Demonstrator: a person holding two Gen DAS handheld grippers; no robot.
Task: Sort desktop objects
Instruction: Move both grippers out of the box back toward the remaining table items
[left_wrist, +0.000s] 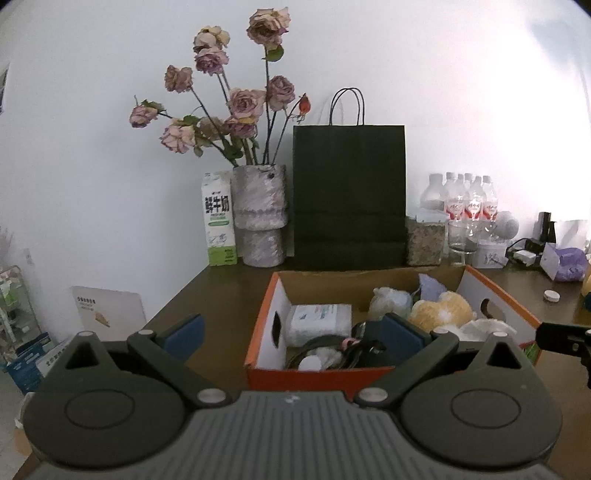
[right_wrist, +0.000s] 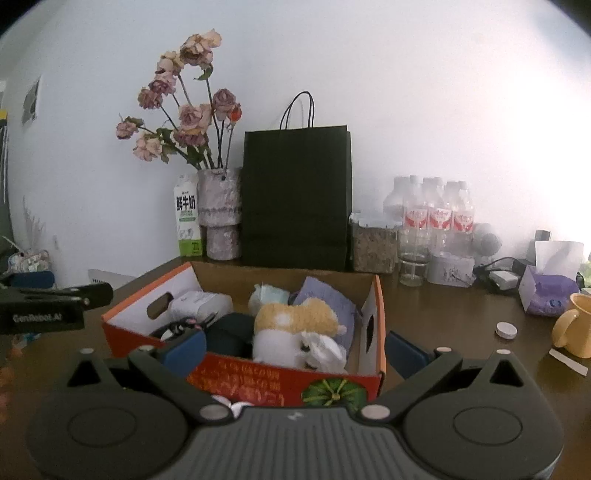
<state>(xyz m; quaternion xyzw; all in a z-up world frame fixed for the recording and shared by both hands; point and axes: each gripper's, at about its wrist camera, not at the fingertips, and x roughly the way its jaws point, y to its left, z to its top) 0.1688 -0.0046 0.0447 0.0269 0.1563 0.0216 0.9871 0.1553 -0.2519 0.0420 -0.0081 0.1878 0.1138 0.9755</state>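
The box (right_wrist: 243, 380), orange outside and white inside, sits open on the brown worktop (right_wrist: 443, 325), filled with a plush toy (right_wrist: 295, 321), a white packet (left_wrist: 319, 319), a purple pouch (right_wrist: 325, 295), crumpled tissue (right_wrist: 321, 354) and dark items too tangled to name. A pumpkin picture marks its near wall in the right view. The left hand-held gripper (left_wrist: 291, 338) hangs over the box's near left part, jaws wide and empty; its right pad (left_wrist: 400, 338) is above the contents and its left pad is outside the box wall. The right hand-held gripper (right_wrist: 295, 350) also stands wide and empty, straddling the box's near right corner. Behind the box, along the white wall, stand a milk carton (left_wrist: 218, 219), a vase (left_wrist: 260, 216) of faded roses (left_wrist: 240, 103), a black bag (left_wrist: 349, 195), a jar (right_wrist: 373, 242), a glass (right_wrist: 412, 269) and water bottles (right_wrist: 439, 214). Right of the box lie a white cap (right_wrist: 506, 329), a tissue box (right_wrist: 550, 291) and a yellow mug (right_wrist: 574, 325).
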